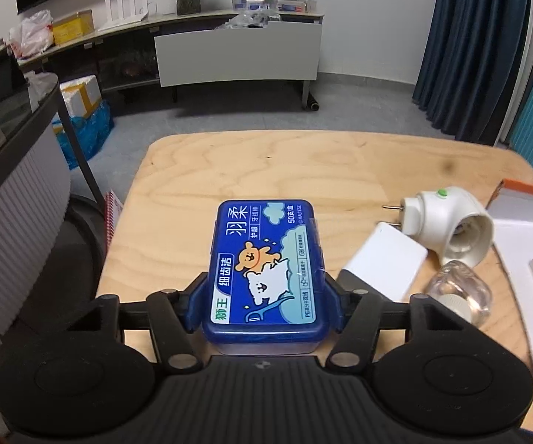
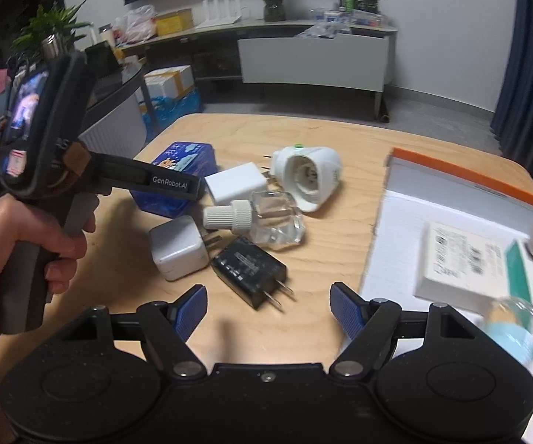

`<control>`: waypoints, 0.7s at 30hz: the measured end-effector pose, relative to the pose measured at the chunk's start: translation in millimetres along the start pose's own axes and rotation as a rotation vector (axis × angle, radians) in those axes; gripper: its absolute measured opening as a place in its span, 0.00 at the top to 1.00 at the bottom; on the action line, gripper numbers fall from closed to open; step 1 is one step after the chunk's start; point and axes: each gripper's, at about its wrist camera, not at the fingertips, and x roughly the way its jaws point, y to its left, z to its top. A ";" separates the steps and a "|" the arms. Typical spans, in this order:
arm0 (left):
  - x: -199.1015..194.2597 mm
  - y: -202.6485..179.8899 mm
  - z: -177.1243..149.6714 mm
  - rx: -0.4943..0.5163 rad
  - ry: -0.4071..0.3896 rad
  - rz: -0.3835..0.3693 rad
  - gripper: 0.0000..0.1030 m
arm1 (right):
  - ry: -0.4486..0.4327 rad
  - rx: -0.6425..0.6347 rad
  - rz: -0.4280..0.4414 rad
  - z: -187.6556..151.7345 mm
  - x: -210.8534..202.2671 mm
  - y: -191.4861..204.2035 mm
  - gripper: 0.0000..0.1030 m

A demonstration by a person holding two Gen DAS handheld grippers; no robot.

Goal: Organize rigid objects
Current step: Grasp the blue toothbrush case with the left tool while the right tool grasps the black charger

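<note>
— On the wooden tabletop (image 2: 325, 137), what's the biggest thing you can make out?

— That white tray with the orange edge (image 2: 462, 174) at the right side. A pale carton (image 2: 458, 259) lies in it, with a teal box (image 2: 532, 296) just beside that; both are blurred.

— And the blue floss box?

— The blue floss box (image 1: 266, 270) lies flat at the left of the clutter, lid up, cartoon bear showing. The left gripper (image 1: 264, 305) is clamped on it: one blue pad presses each long side of the near end. A hand (image 2: 29, 244) holds that gripper by its handle.

— What's near it?

— Just to its right a white plug-in heater (image 2: 307, 174) lies on its side, open mouth toward us, green button on top. A flat white adapter (image 2: 235, 185) sits between the box and the heater. Below those a clear bottle with a ribbed white cap (image 2: 262, 218) lies on its side.

— Anything smaller?

— A white cube charger (image 2: 177, 249) and a black charger (image 2: 251, 270), prongs out, close together nearest us.

— The right gripper?

— The right gripper (image 2: 268, 309) hangs over the near edge, fingers spread wide, nothing between them.
</note>
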 end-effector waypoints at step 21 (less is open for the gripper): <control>-70.3 9.7 -37.0 -0.151 -0.035 -0.011 0.40 | 0.003 -0.031 0.030 1.1 8.7 9.9 0.58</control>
